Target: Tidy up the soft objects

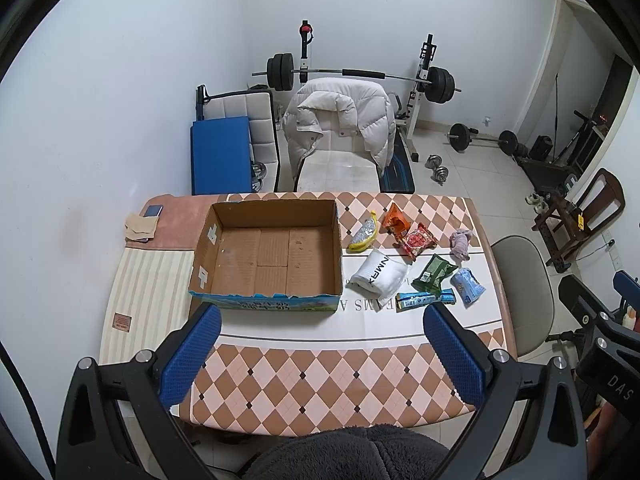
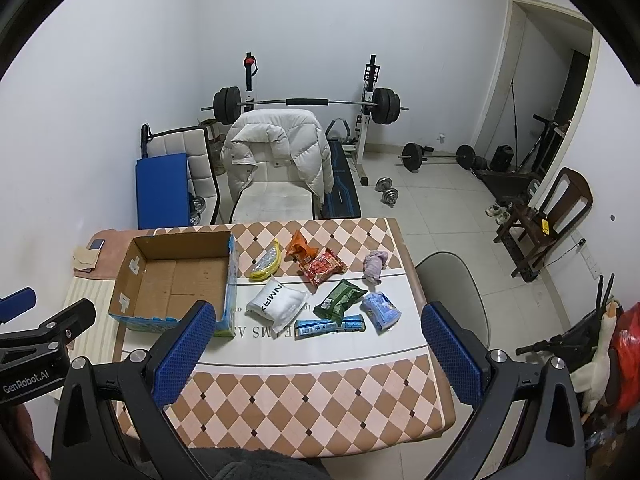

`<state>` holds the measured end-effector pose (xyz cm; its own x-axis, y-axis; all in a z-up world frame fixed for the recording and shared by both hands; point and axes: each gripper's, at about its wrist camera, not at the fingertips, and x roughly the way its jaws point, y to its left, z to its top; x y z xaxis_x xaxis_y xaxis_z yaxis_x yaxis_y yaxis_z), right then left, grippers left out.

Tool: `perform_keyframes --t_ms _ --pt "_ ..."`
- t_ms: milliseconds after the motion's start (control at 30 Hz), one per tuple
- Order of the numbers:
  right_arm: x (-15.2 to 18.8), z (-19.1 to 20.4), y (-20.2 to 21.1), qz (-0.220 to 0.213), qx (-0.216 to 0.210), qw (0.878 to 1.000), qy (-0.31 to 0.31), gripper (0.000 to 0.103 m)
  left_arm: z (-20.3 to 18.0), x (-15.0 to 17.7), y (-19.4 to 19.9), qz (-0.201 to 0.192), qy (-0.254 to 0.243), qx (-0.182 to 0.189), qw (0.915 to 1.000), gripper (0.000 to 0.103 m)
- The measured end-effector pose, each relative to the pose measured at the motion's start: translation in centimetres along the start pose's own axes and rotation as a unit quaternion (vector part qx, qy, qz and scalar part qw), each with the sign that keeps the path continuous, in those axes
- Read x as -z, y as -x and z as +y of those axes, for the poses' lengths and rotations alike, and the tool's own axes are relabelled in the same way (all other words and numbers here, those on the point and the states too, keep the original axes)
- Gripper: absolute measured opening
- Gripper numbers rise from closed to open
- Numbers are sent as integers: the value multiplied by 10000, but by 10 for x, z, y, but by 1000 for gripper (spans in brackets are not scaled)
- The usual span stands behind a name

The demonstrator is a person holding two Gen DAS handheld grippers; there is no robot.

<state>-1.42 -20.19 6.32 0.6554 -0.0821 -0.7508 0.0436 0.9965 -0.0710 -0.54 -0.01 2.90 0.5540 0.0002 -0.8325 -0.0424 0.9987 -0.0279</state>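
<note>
An open, empty cardboard box point(image 1: 272, 254) point(image 2: 176, 280) stands on the table's left half. To its right lie several soft packets: a white pouch point(image 1: 380, 274) point(image 2: 278, 300), a yellow banana-shaped bag point(image 1: 364, 234) point(image 2: 266, 264), an orange bag point(image 1: 395, 220) point(image 2: 300, 246), a red packet point(image 1: 418, 240) point(image 2: 322, 266), a green packet point(image 1: 434, 272) point(image 2: 340, 298), a light blue bag point(image 1: 467, 285) point(image 2: 380, 310), a blue bar point(image 1: 426, 299) point(image 2: 330, 325) and a purple cloth toy point(image 1: 461, 243) point(image 2: 375, 265). My left gripper point(image 1: 320, 352) and right gripper point(image 2: 320, 350) are open and empty above the near table edge.
A phone point(image 1: 153, 211) and a beige cloth point(image 1: 140, 228) lie at the table's far left corner. A grey chair point(image 1: 524, 280) stands at the right side. A white chair with a jacket point(image 1: 340, 128) and gym weights stand behind the table point(image 1: 320, 384).
</note>
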Motion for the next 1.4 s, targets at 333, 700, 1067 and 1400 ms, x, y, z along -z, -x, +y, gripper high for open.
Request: perform_keyframes --t_ms 333,700,1067,1400 --pt "-2 -1 4 -13 -22 10000 -26 103 0 0 2 2 -11 1 10000 103" --pt "-6 5 6 -56 -29 10000 -6 103 0 -4 6 -24 -4 -9 10000 103" --pt "-2 5 2 -50 -45 10000 -44 103 1 0 5 -11 -19 20 10000 103" --pt "-1 -50 -80 776 -191 9929 -883 103 -45 -39 -88 327 -855 -291 9954 103"
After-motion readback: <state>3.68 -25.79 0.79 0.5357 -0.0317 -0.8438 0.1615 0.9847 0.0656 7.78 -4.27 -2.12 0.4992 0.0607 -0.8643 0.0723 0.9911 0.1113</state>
